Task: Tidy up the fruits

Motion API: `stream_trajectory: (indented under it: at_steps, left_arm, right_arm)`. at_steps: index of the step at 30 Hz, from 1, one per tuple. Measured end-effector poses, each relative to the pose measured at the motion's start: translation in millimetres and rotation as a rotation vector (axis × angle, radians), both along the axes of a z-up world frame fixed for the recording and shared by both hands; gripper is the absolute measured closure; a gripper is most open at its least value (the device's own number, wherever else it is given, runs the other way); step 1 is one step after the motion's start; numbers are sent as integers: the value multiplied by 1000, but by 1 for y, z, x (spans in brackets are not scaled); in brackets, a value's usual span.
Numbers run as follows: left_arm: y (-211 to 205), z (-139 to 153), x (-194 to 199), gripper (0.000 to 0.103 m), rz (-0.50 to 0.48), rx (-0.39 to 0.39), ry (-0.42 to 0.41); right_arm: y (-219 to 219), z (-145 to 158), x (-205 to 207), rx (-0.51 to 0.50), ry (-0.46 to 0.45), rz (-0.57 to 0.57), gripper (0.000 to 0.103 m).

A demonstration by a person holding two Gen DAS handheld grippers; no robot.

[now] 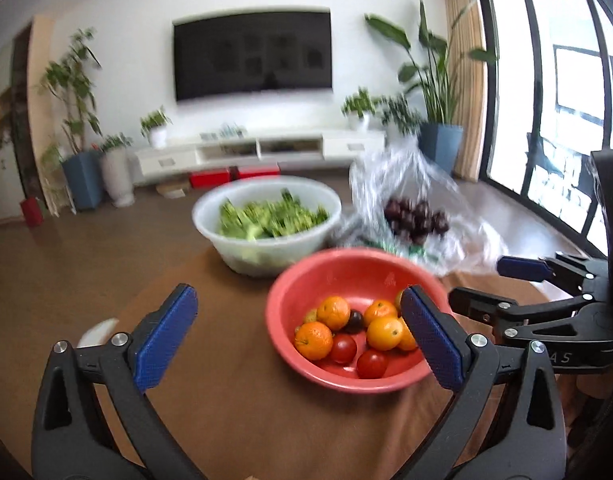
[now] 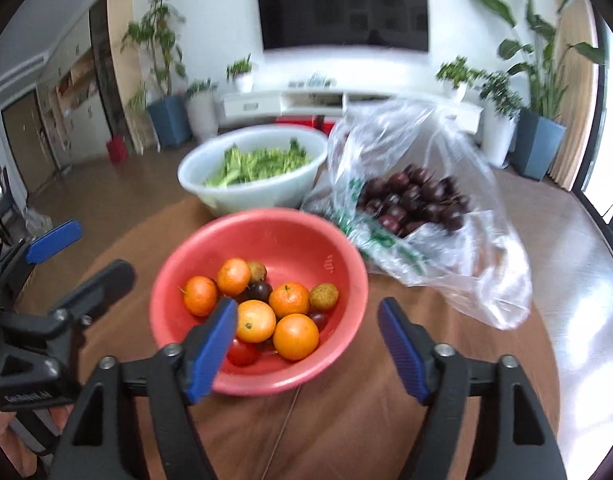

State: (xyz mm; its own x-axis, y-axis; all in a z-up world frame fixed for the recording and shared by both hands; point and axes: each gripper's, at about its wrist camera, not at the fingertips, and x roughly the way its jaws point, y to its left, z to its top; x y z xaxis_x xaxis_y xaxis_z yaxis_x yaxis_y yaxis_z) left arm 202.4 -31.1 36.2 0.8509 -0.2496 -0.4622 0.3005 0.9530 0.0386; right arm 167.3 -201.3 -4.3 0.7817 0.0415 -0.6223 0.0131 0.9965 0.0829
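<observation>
Two open claws over a red bowl of fruit

The left claw point(image 1: 298, 332) and the right claw point(image 2: 306, 350) both have their blue pads wide apart and hold nothing. The red bowl point(image 2: 306, 248) sits in the middle of both views on the brown table point(image 2: 346, 420), with oranges point(image 2: 295, 336), small red tomatoes point(image 1: 372, 363) and dark round fruit; a blue pad hides part of it. The clear bag point(image 2: 446, 264) of dark fruit at right has green print too blurry to read. The white bowl point(image 2: 262, 196) of greens behind is smeared. Letters on the claw bodies are too small to read
</observation>
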Motion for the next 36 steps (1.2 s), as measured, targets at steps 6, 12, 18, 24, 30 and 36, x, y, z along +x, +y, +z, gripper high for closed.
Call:
stream_trajectory:
  at_steps: [6,12,18,24,30,36]
  left_arm:
    - [8,43,-78,0,239,75,-191]
    - [26,68,-130,0,299,13,-152]
    - [31,71,-171,0,284,26,-84]
    - [24,47,-198,0,237,55,57]
    - [21,17,-203,0,222,73,168]
    - [19,-5,-185,0,219,70,228]
  right_arm:
    - [-1,40,-68,-6,-244,-98,0]
    - [10,90,-127,-100,-440,-148,0]
    - [20,118,-169,-138,-464,-192,0]
    - [15,99,-180,-87,-297,-224,0]
    - [8,63,-173,-18,-122,-233,0]
    - [17,33,-172,-12,-33,-220,0]
